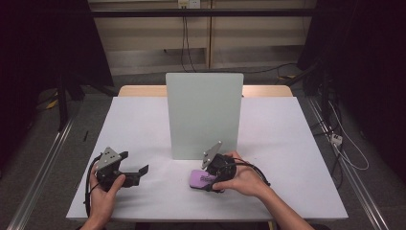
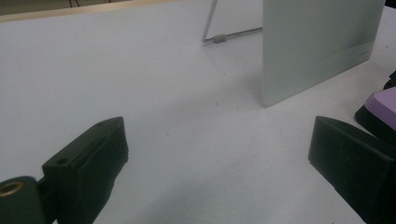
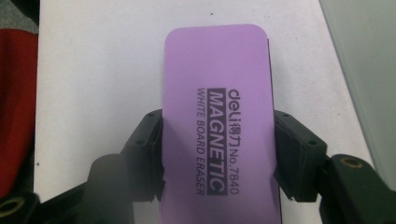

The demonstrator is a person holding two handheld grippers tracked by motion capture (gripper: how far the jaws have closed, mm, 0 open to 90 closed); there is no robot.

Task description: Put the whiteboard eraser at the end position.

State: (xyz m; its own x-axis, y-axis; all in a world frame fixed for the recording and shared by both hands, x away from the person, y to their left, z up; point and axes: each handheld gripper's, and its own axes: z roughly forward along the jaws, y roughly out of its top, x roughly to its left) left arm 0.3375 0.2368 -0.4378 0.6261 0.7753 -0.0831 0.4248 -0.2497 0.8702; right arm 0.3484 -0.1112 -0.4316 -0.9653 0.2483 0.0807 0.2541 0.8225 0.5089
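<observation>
Right gripper (image 3: 217, 154) clamps purple rectangular plastic whiteboard eraser (image 3: 217, 116) across long sides, frame centre; light, rigid, smooth casing. Left gripper (image 2: 219, 158) wide, empty.

Board (image 1: 204, 115) stands upright at tabletop (image 1: 282, 143) centre, toward the far edge. Eraser (image 1: 201, 178) lies on tabletop just in front of board's near right corner. Left gripper (image 1: 139, 173) sits well left of eraser; right gripper (image 1: 210, 182) over eraser.

A purple magnetic whiteboard eraser (image 3: 217, 126) lies flat on the white table, printed face up, near the front edge.
</observation>
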